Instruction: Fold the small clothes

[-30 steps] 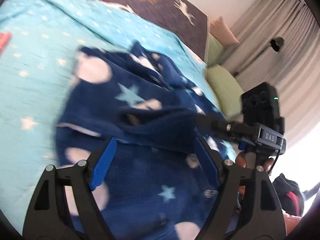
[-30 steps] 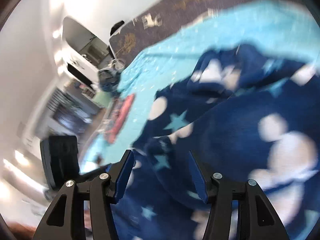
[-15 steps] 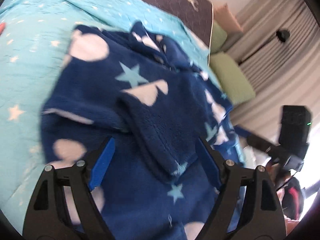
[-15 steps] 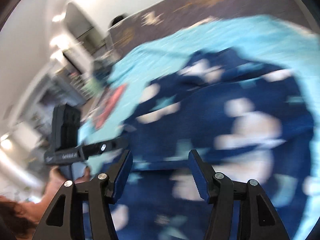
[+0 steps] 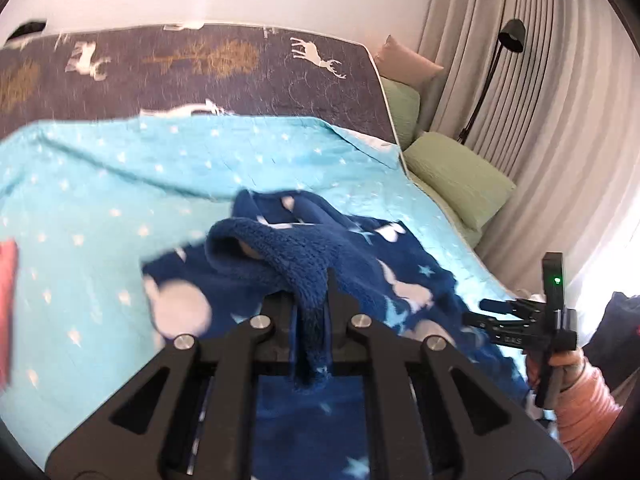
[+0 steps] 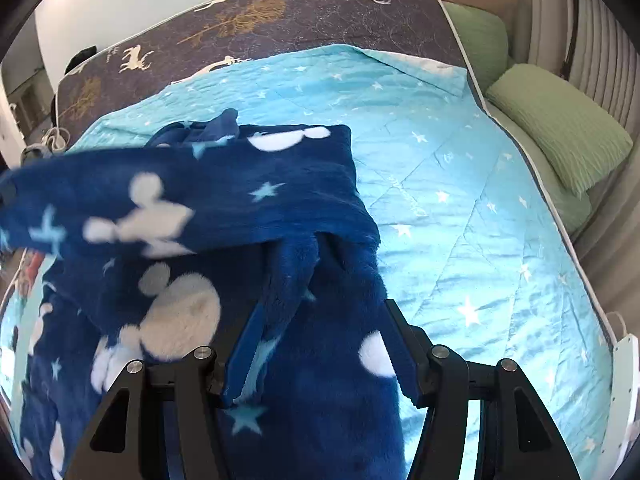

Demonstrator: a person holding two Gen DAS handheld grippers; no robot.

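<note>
**Left claw has bitten the fleece and lifted it; fold barely begun**

Half a second ago the left gripper [image 5: 310,320] hung spread over the flat garment; now its jaws are pressed together on a fold of the navy fleece garment [image 6: 256,188], and the view has swung up from the cloth toward the headboard end of the bed. The right gripper [image 6: 320,344] has swept sideways and now sits over the garment's near edge.

Taking the turquoise star quilt [image 6: 460,184] as the landmark: the garment lies on its left half in the right wrist view, well short of the dark deer-print mattress cover [image 6: 280,12] beyond the quilt's far edge. Green pillows [image 6: 560,128] sit off the quilt's right side.

Progress looks early. One flap, probably a sleeve, is raised off the quilt and stretches across the garment's body; it has not been laid down, and no neat folded shape shows yet.

The garment is thick, plush, dark blue with white mouse-head blobs and pale stars, rumpled near its collar end.

The right gripper's jaws stand apart with a ridge of fleece between them; the blue pads do not clearly press it.
</note>
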